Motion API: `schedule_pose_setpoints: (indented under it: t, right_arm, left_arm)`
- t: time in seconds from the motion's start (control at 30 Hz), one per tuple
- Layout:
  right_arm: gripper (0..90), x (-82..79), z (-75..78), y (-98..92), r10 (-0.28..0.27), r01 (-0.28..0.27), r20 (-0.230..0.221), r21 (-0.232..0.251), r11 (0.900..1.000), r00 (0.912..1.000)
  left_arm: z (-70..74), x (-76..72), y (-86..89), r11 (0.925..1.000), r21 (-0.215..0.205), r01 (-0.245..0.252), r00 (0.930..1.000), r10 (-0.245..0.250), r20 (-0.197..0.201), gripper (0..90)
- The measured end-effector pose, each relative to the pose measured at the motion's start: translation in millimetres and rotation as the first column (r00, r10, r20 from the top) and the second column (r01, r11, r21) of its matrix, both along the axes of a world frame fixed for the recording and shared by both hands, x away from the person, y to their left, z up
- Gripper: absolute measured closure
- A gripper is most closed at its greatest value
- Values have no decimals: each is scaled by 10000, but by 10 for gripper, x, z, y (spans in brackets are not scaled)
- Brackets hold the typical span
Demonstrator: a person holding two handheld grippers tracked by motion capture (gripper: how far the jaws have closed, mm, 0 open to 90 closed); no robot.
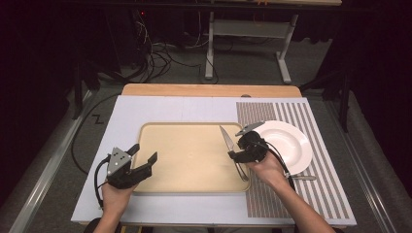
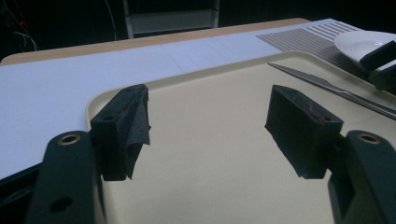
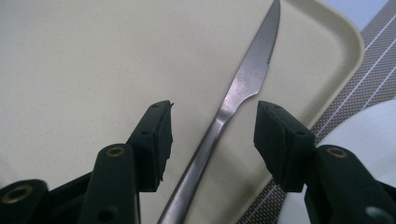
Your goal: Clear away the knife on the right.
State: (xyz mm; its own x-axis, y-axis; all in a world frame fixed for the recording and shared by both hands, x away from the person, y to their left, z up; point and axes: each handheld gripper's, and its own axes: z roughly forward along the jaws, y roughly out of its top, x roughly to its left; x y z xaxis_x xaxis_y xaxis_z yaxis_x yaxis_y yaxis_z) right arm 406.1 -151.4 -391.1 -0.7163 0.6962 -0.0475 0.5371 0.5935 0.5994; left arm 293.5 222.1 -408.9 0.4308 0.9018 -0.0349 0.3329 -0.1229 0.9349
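Observation:
A steel table knife (image 1: pixel 226 140) lies on the right side of a beige tray (image 1: pixel 189 182), blade pointing away from me. My right gripper (image 1: pixel 236 156) hovers over the knife's handle. In the right gripper view its jaws (image 3: pixel 215 126) stand open on either side of the knife (image 3: pixel 247 79) near where handle meets blade, with neither pad touching it. My left gripper (image 1: pixel 144 153) is open and holds nothing at the tray's left edge. In the left gripper view its jaws (image 2: pixel 210 116) frame bare tray (image 2: pixel 210 186), with the knife (image 2: pixel 327 86) farther off.
A white plate (image 1: pixel 286 143) sits on a striped placemat (image 1: pixel 320 194) right of the tray, close to my right hand. A metal utensil (image 1: pixel 303 177) lies on the mat below the plate. A pale blue mat (image 1: pixel 126 109) covers the wooden table.

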Motion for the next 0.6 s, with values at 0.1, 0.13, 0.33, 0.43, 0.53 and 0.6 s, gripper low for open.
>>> schedule_pose_setpoints:
  t: [0.1,0.13,0.33,0.43,0.53,0.6]
  right_arm:
    - [472,-43,29,-43,100,-103,119,244,9997,9999]
    - [468,-58,38,-58,98,-103,149,322,9994,9998]
    - [462,-152,75,-172,111,-144,414,808,9966,9991]
    - [462,-202,84,-247,-3,-64,615,1088,9940,9981]
    - [462,-248,97,-331,-118,20,747,1306,9914,9971]
    - [460,-278,100,-384,-189,68,830,1443,9895,9964]
  left_arm:
    - [-1,2,1,10000,6,3,10000,-3,-7,309]
    - [-1,3,1,10000,4,-1,10000,1,-10,309]
    - [-2,5,-2,10000,16,-5,10000,5,0,309]
    - [-2,4,-3,10000,26,-9,10000,9,10,309]
    - [-1,2,-6,10000,16,-8,10000,8,15,310]
    - [-1,1,-9,10000,20,-2,10000,2,22,310]
